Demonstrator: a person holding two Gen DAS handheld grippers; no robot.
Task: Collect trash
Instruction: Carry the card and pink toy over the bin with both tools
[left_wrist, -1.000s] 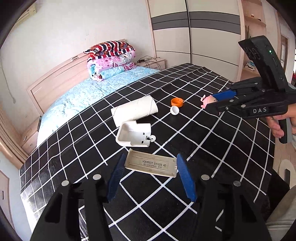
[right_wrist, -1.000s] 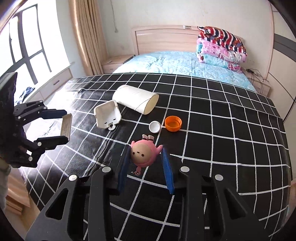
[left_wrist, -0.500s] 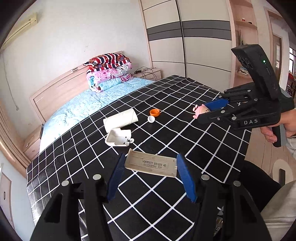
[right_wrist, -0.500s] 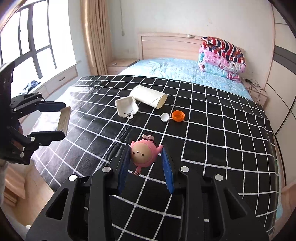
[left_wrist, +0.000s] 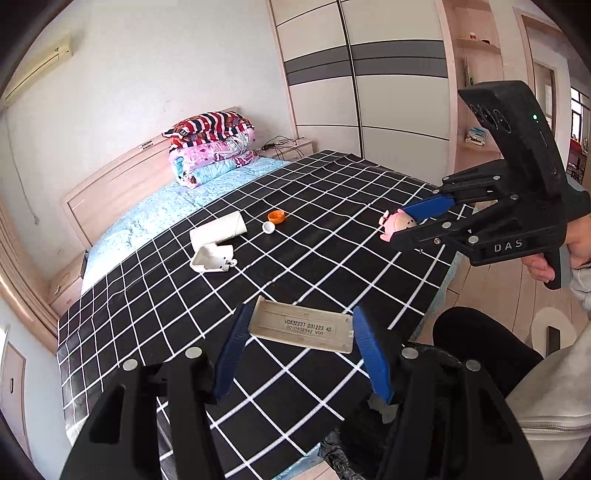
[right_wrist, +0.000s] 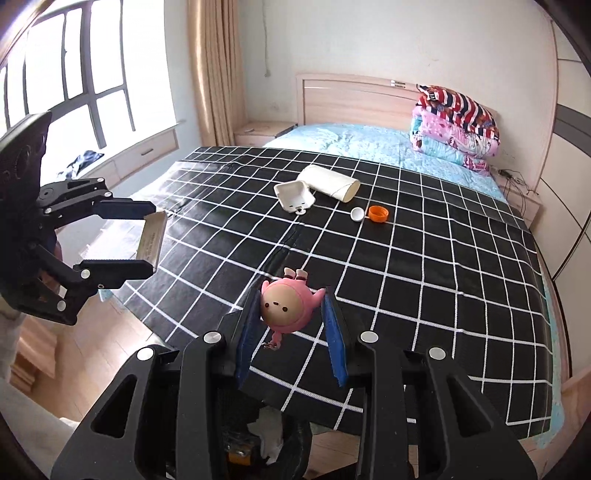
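Both grippers pulled back off bed, left jaws clamp beige cover, right jaws clamp pink toy.

The beige cover reads "VC532237 031223 4D"; the right tool is marked "DAS".

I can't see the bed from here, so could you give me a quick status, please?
Left gripper shut on beige cover. Right gripper shut on pink doll. Four pieces on black checked sheet. Nothing in the way.
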